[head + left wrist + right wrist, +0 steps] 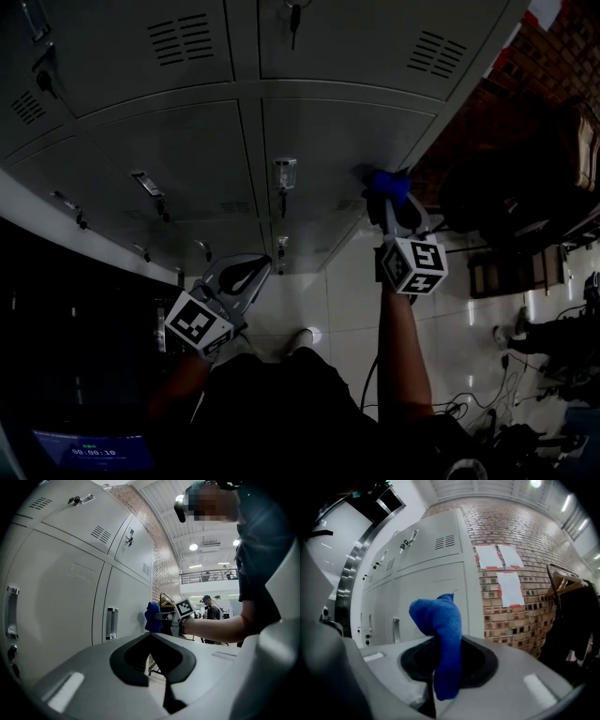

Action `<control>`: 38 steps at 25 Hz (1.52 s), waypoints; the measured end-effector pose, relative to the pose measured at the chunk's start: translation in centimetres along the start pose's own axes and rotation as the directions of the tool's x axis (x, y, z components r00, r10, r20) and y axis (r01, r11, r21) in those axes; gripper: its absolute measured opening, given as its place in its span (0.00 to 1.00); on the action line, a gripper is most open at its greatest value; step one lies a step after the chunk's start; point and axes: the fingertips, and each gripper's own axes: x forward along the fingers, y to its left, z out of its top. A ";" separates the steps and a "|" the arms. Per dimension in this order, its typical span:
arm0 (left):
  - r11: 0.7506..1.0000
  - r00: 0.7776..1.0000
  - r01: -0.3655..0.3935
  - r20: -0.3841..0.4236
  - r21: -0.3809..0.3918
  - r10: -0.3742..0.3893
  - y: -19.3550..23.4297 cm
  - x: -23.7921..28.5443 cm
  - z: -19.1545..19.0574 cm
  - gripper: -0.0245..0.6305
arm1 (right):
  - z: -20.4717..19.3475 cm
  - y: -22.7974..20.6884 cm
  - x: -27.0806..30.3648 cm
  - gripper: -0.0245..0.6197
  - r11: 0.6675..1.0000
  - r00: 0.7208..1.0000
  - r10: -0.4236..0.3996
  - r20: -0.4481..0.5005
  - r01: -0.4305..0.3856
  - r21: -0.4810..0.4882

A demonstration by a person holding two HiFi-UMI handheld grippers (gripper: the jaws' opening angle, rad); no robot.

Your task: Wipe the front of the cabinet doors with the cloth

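At the smooth grey metal cabinet door (323, 141), my right tongs (386, 199) pinch the fluffy blue cloth (443, 630), a bunched roll pointing lengthwise doorward. My left tongs (151, 635) sit closed, empty.

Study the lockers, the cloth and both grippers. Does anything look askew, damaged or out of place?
Nothing stands out. The cabinet doors sit shut, the blue cloth is clamped in the right gripper, and the left gripper is shut on nothing.
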 end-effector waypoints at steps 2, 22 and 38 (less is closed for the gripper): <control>1.000 1.000 -0.001 0.004 -0.001 0.001 0.2 -0.8 -0.1 0.04 | -0.5 3.6 0.4 0.17 0.998 0.998 0.064 -0.009 -0.064 0.000; 0.988 0.987 -0.157 0.017 -0.014 0.157 4.0 -9.3 -0.4 0.04 | -5.3 17.5 7.4 0.17 0.959 0.947 0.278 -0.158 -0.283 -0.007; 0.998 0.998 -0.060 0.021 -0.010 0.060 1.8 -1.5 -0.2 0.04 | -6.8 5.0 5.1 0.17 0.992 0.975 0.125 -0.182 -0.127 0.000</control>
